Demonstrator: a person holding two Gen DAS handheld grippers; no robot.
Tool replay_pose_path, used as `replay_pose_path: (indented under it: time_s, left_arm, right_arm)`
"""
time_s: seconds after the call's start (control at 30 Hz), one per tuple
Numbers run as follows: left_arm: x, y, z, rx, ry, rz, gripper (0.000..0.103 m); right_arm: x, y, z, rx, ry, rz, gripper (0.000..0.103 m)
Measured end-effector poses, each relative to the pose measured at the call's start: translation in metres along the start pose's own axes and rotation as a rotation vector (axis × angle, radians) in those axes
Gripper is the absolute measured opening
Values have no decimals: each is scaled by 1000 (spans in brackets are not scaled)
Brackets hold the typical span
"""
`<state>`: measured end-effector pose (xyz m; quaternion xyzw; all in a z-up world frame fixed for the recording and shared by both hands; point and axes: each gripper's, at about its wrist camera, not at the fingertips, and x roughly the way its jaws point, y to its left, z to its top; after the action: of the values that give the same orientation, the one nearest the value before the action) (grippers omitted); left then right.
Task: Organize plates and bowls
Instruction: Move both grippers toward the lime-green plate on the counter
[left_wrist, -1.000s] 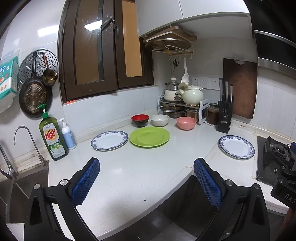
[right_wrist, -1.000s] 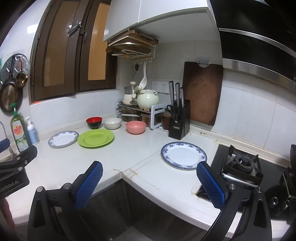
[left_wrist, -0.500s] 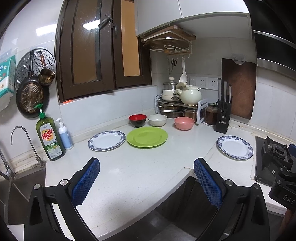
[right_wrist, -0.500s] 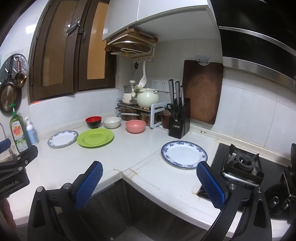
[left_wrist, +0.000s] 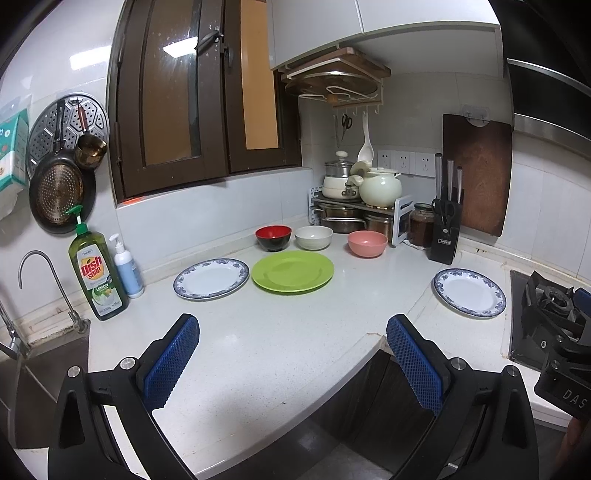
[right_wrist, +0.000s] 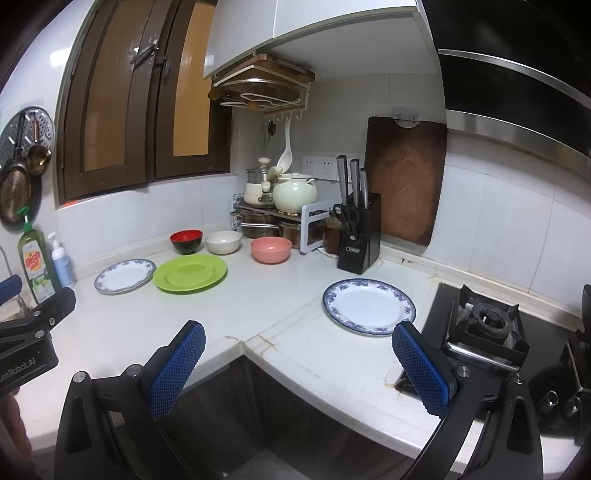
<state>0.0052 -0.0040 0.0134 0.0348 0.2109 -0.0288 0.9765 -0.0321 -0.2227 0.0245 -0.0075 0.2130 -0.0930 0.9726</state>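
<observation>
On the white corner counter lie a blue-rimmed plate (left_wrist: 211, 277), a green plate (left_wrist: 292, 271) beside it, and a second blue-rimmed plate (left_wrist: 469, 291) near the stove. Behind them stand a red-and-black bowl (left_wrist: 273, 237), a white bowl (left_wrist: 313, 237) and a pink bowl (left_wrist: 367, 243). The right wrist view shows the same: left plate (right_wrist: 125, 275), green plate (right_wrist: 190, 272), right plate (right_wrist: 368, 305), red bowl (right_wrist: 186, 240), white bowl (right_wrist: 223, 242), pink bowl (right_wrist: 270, 249). My left gripper (left_wrist: 291, 365) and right gripper (right_wrist: 299, 369) are open and empty, held at the counter's front edge.
A dish soap bottle (left_wrist: 96, 273) and pump bottle (left_wrist: 127, 266) stand by the sink tap (left_wrist: 40, 273). A pot rack (left_wrist: 354, 206), jar (left_wrist: 421, 225) and knife block (left_wrist: 446, 236) fill the corner. A gas stove (right_wrist: 487, 328) lies at the right.
The left wrist view has shifted slightly, so the plates and bowls sit a little further left in it. The right gripper has barely moved. Both stay open.
</observation>
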Motion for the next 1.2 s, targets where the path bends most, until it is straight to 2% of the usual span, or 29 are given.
replay_pose_path:
  time_s: [0.37, 0.63, 0.97, 1.2]
  left_arm:
    - [16, 18, -13, -12, 55, 4, 103]
    - [43, 29, -10, -33, 86, 47, 103]
    - [103, 23, 21, -78, 82, 131, 103]
    - [146, 13, 30, -119, 135, 181, 103]
  right_arm:
    - [15, 9, -6, 13, 38, 20, 102]
    - [35, 25, -9, 4, 71, 77, 102]
    - [106, 36, 17, -29, 73, 185, 102]
    - [163, 38, 40, -75, 82, 252, 102]
